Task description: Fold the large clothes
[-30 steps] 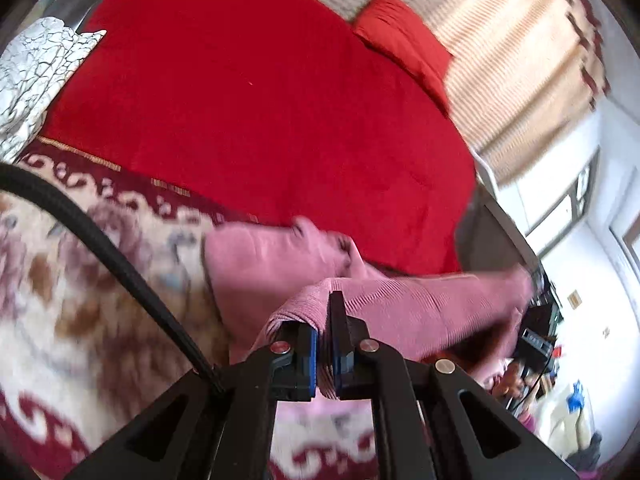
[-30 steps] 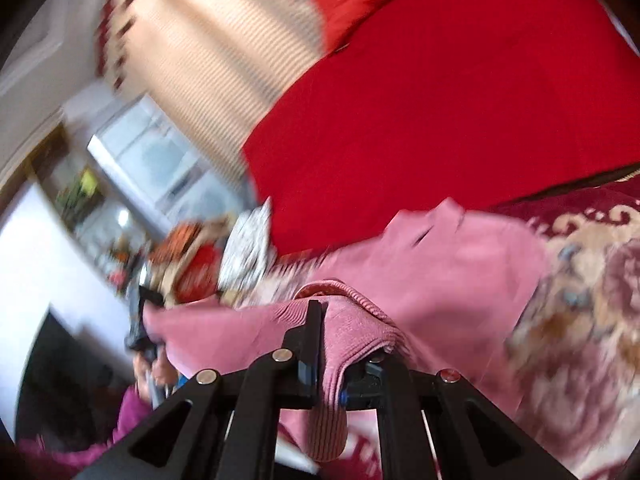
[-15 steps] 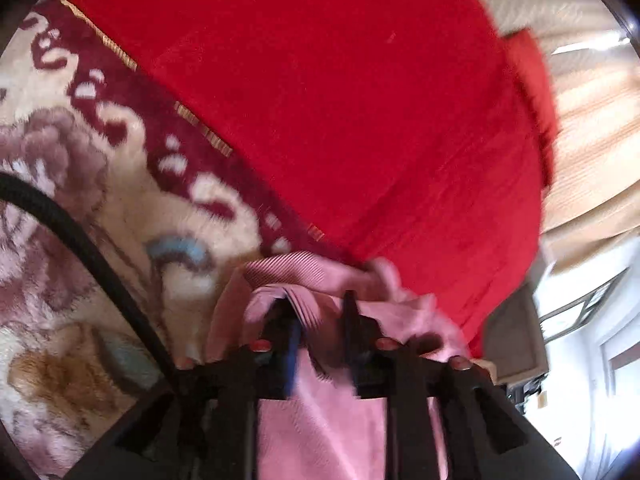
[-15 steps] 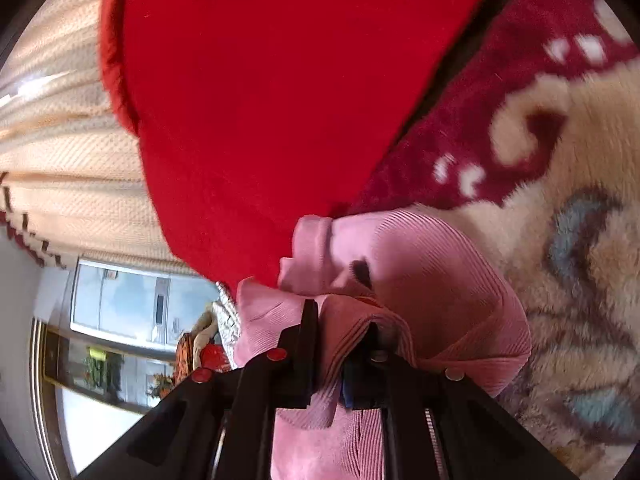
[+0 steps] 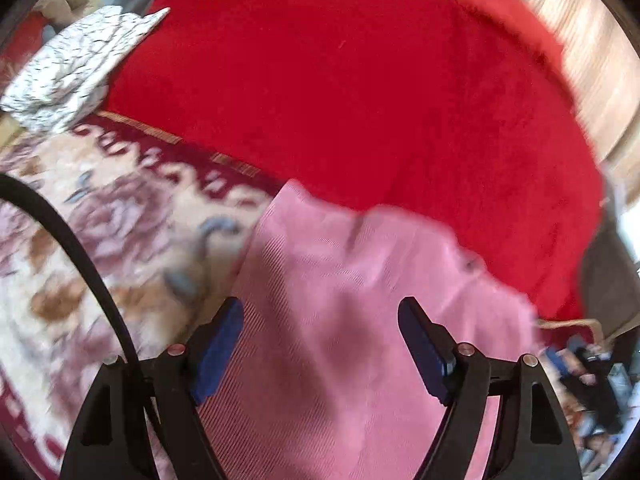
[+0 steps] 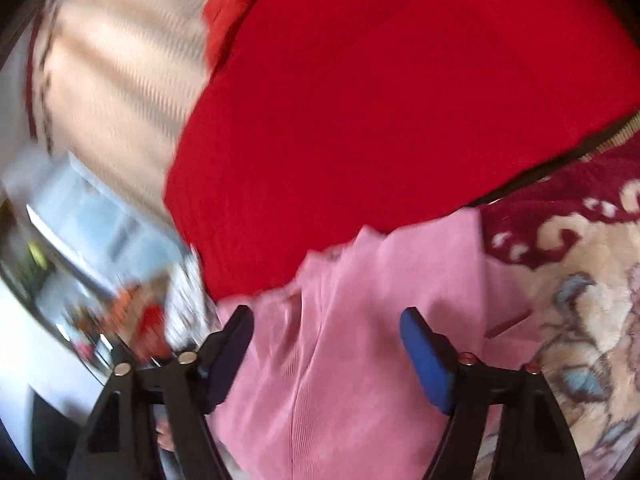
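A pink ribbed garment (image 5: 360, 320) lies spread on the patterned blanket, its far edge against the red bedcover. My left gripper (image 5: 320, 320) hovers over its left part with the jaws opening wide; the blue pads (image 5: 218, 344) do not press the cloth. In the right wrist view the same pink garment (image 6: 360, 360) lies below my right gripper (image 6: 326, 328), whose jaws are also opening, pads (image 6: 426, 354) clear of the fabric. Both views are motion-blurred.
A red bedcover (image 5: 360, 100) fills the far side, with a red pillow (image 5: 508, 12) near the curtains. A floral cream-and-maroon blanket (image 5: 100, 240) lies under the garment. A folded white patterned cloth (image 5: 76, 68) sits at far left. A black cable (image 5: 72, 248) crosses the left view.
Both grippers were shut on folds of the pink garment; they carried it forward and down, then opened and let go. The garment now lies flat beneath them.
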Motion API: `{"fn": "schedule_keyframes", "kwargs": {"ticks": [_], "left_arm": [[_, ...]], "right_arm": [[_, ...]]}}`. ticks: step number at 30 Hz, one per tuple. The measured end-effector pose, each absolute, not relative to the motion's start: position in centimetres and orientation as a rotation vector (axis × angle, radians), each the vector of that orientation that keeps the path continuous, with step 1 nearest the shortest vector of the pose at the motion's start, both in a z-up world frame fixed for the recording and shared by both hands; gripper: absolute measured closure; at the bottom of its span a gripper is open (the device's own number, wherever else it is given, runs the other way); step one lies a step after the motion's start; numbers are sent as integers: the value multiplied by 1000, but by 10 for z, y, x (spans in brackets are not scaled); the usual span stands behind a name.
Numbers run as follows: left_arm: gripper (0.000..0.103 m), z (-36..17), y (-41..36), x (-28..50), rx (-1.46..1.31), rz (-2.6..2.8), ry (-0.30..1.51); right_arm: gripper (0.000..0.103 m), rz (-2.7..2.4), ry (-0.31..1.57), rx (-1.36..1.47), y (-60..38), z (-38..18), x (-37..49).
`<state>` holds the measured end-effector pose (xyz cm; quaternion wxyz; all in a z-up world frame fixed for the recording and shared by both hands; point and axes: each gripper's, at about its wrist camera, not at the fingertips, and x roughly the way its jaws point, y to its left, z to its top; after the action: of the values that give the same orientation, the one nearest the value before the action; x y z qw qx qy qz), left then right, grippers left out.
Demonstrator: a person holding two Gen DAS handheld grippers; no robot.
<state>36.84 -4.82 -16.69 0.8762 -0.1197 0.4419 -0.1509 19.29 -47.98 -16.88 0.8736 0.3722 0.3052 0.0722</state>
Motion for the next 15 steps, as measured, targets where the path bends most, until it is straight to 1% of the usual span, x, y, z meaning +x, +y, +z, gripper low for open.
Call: {"fn": "schedule_keyframes", "kwargs": {"ticks": [4, 5, 7, 9, 12, 15], "left_arm": [[23, -201, -57, 374, -72, -143, 1003], [20, -210, -55, 377, -59, -134, 1020], [19, -223, -49, 381, -83, -152, 1057], [19, -218, -46, 380, -75, -154, 1048], [19, -210, -38, 375, -59, -122, 1000], [19, -200, -30, 374, -100, -127, 959]], "right_arm": [[31, 126, 763, 591, -429, -165, 218], [31, 104, 797, 564, -422, -169, 225], [33, 2, 861, 498, -421, -190, 245], [33, -67, 932, 472, -425, -213, 262], [32, -115, 917, 418, -417, -200, 264], [32, -35, 835, 455, -400, -173, 266]]}}
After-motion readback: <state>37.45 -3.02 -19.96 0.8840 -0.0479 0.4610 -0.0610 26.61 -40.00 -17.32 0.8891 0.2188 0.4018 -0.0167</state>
